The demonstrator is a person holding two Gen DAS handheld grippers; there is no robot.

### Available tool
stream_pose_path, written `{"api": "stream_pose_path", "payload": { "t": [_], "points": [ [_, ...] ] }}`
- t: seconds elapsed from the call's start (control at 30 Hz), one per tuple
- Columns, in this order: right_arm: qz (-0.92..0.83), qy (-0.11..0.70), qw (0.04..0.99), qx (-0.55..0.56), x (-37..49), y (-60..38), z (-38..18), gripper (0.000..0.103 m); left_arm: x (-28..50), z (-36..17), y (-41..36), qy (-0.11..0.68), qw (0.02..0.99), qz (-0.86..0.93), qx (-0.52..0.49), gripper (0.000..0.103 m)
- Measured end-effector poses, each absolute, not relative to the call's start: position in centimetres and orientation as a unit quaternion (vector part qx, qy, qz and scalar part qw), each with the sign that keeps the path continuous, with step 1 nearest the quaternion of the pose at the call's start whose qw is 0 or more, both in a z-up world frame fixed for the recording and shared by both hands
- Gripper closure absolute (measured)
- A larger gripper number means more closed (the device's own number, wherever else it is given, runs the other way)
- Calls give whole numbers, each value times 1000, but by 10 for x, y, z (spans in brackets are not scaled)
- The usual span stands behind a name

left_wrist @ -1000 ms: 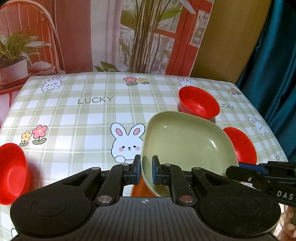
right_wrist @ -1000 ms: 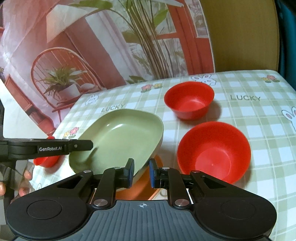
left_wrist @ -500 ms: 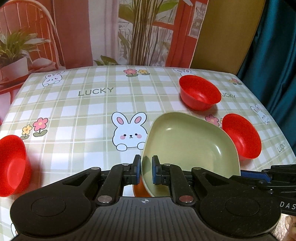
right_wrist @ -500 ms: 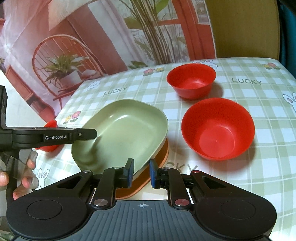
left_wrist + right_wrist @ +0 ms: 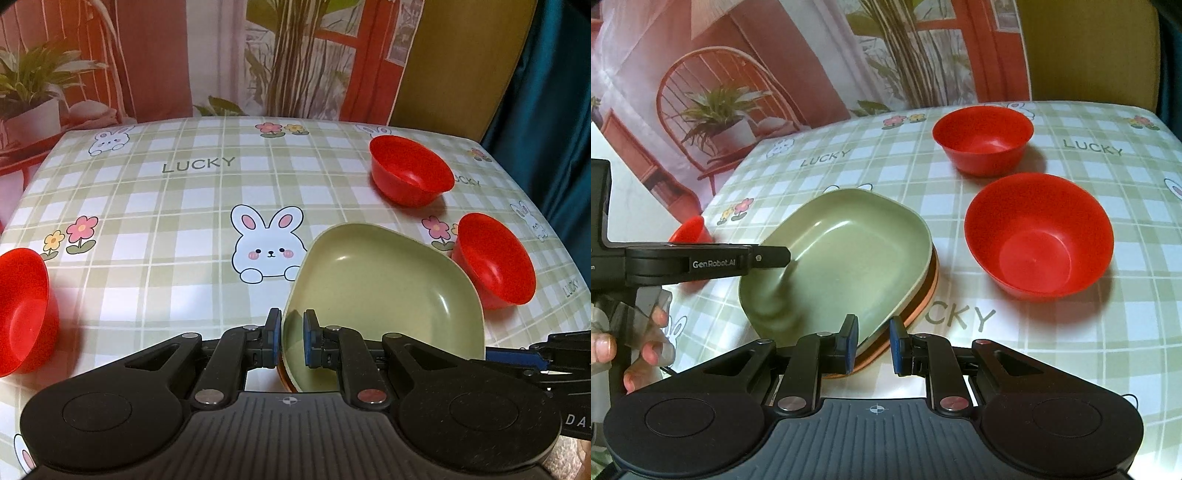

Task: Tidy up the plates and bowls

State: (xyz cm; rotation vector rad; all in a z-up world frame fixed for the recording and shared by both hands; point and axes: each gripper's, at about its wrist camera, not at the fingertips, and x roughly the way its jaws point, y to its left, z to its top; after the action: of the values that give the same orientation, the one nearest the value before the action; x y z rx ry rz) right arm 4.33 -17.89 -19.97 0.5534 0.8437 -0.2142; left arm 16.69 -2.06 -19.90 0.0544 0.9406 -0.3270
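Tablecloth (image 5: 192, 229) (red bowls (image 5: 1038, 236) around)

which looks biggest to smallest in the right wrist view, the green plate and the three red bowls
1. green plate
2. near red bowl
3. far red bowl
4. left red bowl, mostly hidden behind the left gripper

The bowls may well match in true size; nearness to the camera makes that unsure.

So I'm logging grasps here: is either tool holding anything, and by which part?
The left tool grips the green plate by its near rim. The right tool is open around the rim, holding nothing.
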Motion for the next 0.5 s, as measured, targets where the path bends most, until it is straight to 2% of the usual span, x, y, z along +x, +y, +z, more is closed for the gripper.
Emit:
{"api": "stream_pose_path", "payload": {
  "t": [0.5],
  "points": [
    [-97,409,872,251,45,-175,-197,86,167,-206,-24,453,879,-148,36,90]
  ]
}}
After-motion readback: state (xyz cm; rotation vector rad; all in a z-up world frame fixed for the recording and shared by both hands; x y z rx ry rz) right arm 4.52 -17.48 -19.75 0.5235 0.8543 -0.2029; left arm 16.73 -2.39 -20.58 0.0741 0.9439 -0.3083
